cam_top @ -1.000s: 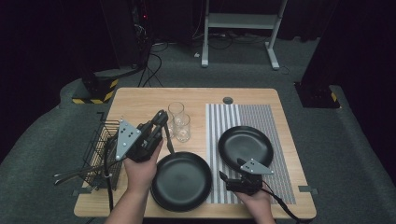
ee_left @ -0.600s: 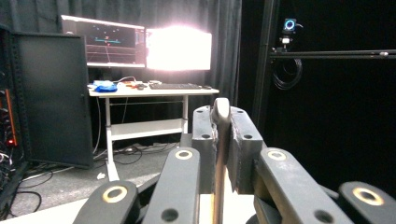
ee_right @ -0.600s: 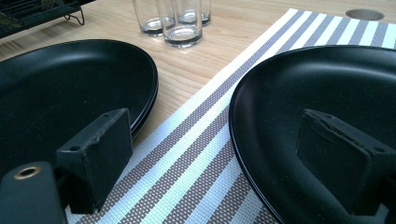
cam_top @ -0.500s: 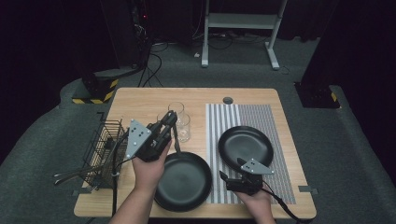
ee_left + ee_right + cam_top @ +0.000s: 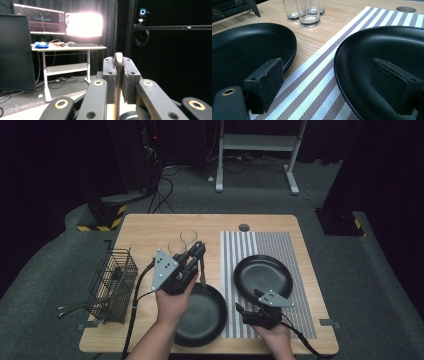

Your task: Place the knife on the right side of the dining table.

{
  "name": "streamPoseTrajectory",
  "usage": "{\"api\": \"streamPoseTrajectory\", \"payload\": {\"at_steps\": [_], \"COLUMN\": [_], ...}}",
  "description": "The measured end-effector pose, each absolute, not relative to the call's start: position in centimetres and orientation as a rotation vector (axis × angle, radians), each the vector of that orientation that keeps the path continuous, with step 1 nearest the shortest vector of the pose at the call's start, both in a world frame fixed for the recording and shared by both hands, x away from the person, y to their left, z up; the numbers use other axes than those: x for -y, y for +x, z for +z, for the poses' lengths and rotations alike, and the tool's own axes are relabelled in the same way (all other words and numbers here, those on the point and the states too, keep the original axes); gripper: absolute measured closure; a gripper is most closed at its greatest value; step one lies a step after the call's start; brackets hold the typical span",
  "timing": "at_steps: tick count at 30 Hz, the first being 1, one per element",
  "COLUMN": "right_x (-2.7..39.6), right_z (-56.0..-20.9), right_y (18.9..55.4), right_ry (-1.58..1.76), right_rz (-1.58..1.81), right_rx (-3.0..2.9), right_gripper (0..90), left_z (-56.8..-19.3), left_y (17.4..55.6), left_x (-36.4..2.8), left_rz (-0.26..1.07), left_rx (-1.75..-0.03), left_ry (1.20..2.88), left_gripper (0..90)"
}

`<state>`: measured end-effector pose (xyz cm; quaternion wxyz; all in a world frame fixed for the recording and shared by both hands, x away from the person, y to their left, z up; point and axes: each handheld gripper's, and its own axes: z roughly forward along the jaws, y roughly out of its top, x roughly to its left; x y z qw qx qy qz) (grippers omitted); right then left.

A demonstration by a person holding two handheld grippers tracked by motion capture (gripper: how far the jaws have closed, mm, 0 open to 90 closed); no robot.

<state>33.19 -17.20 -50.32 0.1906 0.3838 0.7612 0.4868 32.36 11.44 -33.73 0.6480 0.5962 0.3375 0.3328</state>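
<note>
Gripping a slim metal utensil [image 5: 118, 75] upright, the left gripper [image 5: 196, 256] hovers over the light wooden table's [image 5: 150, 227] middle; the right gripper [image 5: 250, 312] rests open-jawed at the striped placemat's [image 5: 280, 245] near edge, dark curtains beyond.

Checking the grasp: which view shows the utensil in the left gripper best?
Left gripper view: the utensil stands edge-on, clamped between the left gripper pads. High view shows it as a thin strip over the plate's rim.
</note>
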Motion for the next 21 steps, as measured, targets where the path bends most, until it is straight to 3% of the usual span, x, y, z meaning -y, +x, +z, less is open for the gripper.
{"api": "streamPoseTrajectory", "payload": {"at_steps": [21], "right_x": [17.3], "right_z": [-50.3], "right_y": [33.2], "right_ry": [1.081], "right_rz": [1.366], "right_rx": [-2.140], "right_gripper": [12.2], "left_z": [-34.6], "left_y": [32.8], "left_x": [-8.0], "left_rz": [0.695], "left_rx": [-0.717], "left_ry": [1.382], "left_gripper": [82.8]}}
